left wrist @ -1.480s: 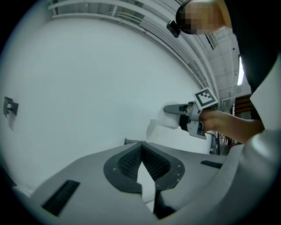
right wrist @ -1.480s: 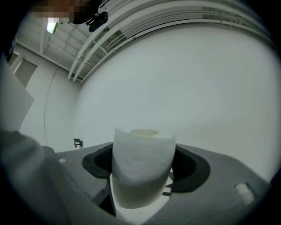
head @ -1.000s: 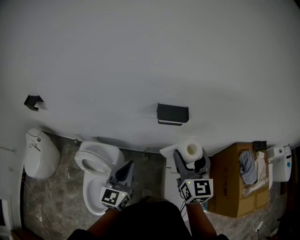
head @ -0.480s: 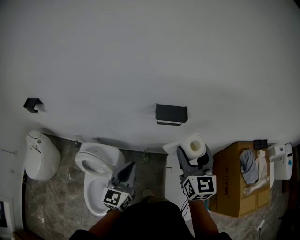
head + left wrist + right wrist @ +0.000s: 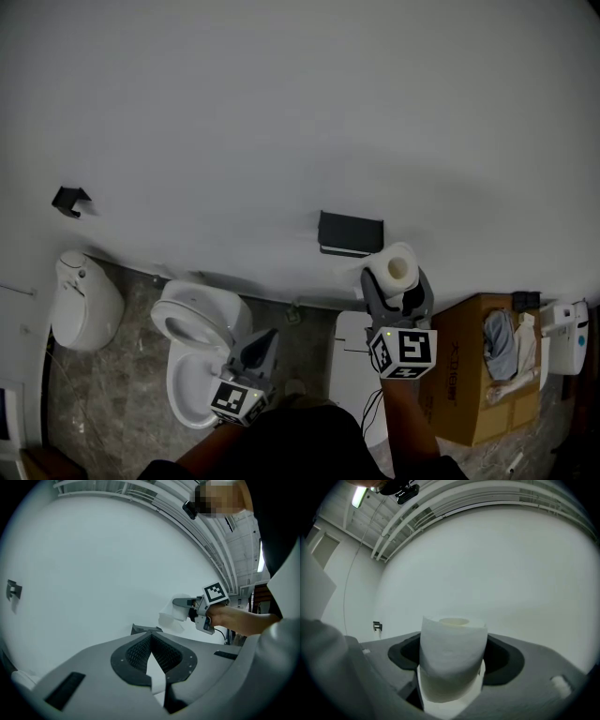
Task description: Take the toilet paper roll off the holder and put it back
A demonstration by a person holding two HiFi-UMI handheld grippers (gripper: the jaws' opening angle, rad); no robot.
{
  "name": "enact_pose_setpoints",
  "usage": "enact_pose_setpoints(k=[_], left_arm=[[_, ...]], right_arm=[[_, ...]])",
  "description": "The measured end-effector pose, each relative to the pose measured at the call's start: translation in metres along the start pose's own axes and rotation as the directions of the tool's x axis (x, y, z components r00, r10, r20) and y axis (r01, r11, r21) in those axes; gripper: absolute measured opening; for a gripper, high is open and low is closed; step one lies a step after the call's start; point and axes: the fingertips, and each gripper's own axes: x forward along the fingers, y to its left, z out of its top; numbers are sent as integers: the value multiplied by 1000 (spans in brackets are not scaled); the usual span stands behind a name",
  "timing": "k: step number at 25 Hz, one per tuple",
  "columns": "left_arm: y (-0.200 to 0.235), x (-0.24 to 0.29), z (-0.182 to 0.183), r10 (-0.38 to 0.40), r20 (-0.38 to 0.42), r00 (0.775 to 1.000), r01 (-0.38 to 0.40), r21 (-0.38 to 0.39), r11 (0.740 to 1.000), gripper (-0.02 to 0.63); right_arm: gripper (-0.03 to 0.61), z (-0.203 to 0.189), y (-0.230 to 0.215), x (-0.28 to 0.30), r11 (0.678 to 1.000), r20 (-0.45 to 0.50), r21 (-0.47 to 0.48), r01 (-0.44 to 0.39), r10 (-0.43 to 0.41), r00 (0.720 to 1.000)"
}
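Head view: the black holder on the white wall carries no roll. The toilet paper roll, clamped upright in the right tool, has risen to just beside the holder's right end, so remounting looks next. The left tool is clenched and empty.

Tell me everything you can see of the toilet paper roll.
The roll is white, soft-looking paper wound round a pale core, fairly full. It stands upright, core hole up, held off the black holder, just right of it in the head view. The right tool clamps its sides.
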Motion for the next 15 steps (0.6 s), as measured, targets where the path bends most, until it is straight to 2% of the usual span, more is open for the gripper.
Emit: enact_pose_setpoints(k=[6, 15], left_arm=[[7, -3, -12, 22, -5, 1000, -22, 22, 1000, 14], [26, -13, -9, 86, -38, 996, -83, 62, 995, 14]], right_arm=[[358, -2, -12, 38, 1000, 12, 4, -20, 20, 1000], [357, -20, -18, 100, 997, -11, 39, -69, 70, 997]])
